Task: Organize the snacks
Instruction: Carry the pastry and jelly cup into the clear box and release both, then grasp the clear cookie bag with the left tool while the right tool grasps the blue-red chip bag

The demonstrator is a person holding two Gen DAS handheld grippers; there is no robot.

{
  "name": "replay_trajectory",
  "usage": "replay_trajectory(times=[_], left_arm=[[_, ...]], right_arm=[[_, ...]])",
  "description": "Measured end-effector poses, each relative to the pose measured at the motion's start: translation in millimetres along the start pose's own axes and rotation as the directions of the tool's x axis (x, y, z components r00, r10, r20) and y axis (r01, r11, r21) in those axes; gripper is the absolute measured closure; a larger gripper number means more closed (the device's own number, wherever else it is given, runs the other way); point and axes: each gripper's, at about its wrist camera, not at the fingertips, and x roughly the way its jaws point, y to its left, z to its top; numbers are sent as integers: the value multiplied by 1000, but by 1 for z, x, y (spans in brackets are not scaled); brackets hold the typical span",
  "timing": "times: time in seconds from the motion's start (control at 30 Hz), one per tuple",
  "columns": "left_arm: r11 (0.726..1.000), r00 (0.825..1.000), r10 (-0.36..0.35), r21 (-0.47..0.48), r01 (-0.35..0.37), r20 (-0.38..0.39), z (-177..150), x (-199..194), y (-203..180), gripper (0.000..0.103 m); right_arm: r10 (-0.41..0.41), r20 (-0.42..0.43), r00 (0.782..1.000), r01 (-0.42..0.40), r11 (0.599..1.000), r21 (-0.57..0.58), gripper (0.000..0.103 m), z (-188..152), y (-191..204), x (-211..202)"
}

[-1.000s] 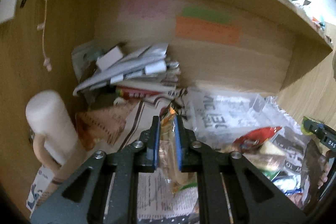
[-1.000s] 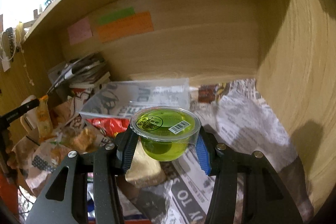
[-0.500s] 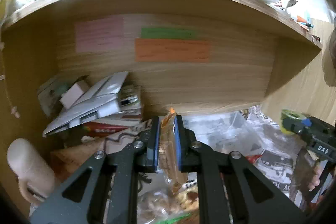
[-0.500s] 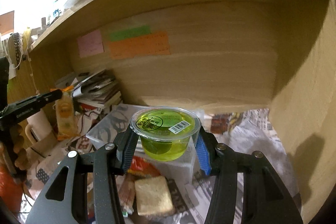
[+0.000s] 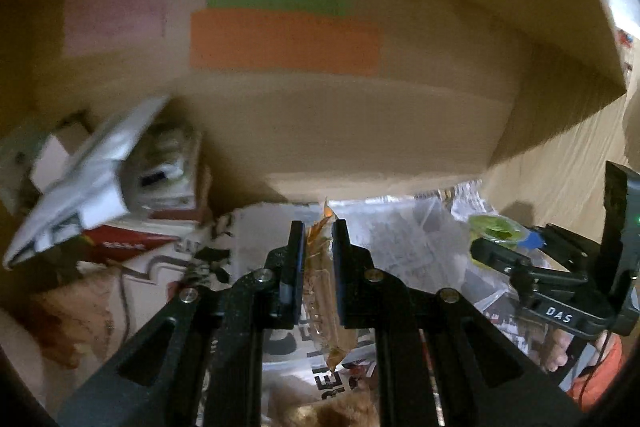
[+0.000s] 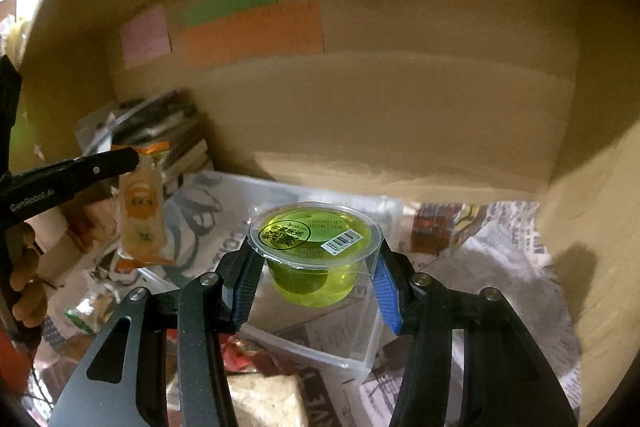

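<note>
My left gripper (image 5: 318, 251) is shut on a thin orange snack packet (image 5: 320, 291), which hangs down between the fingers above the newspaper. The right wrist view shows the same packet (image 6: 142, 211) dangling from the left gripper (image 6: 134, 159) at the left. My right gripper (image 6: 316, 267) is shut on a clear cup of green jelly (image 6: 314, 247) with a sealed printed lid, held over a clear plastic bin (image 6: 360, 343). In the left wrist view that cup (image 5: 496, 229) and the right gripper (image 5: 500, 245) show at the right.
A wooden shelf alcove with pink, green and orange paper notes (image 5: 284, 43) on its back wall. A stack of books and boxes (image 5: 100, 195) fills the left corner. Newspaper (image 6: 500, 247) covers the shelf floor, with more wrapped snacks (image 6: 268, 403) lying near the front.
Both grippers have moved deeper into the alcove with their loads; the back wall and notes look larger and the shelf top has left the view. The jelly cup now hangs over the clear bin.
</note>
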Motion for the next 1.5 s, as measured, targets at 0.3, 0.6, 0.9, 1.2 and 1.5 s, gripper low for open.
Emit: replay_trajectory(times=[0.3, 0.6, 0.9, 1.2, 1.5], left_arm=[[999, 992, -38, -33, 34, -117, 2, 40, 6, 91], [1000, 985, -18, -25, 14, -171, -7, 48, 3, 80], [1000, 996, 27, -12, -29, -83, -11, 1, 1, 50], [996, 996, 89, 8, -89, -21, -32, -55, 5, 35], [994, 992, 106, -16, -107, -69, -84, -85, 13, 22]], right_arm=[[7, -147, 989, -13, 999, -39, 56, -4, -2, 41], [19, -184, 983, -22, 1000, -14, 40, -7, -4, 43], [-26, -61, 998, 23, 998, -50, 27, -1, 5, -3], [-14, 13, 1000, 15, 996, -83, 24, -19, 29, -49], [-7, 4, 1000, 8, 997, -77, 21, -57, 43, -71]])
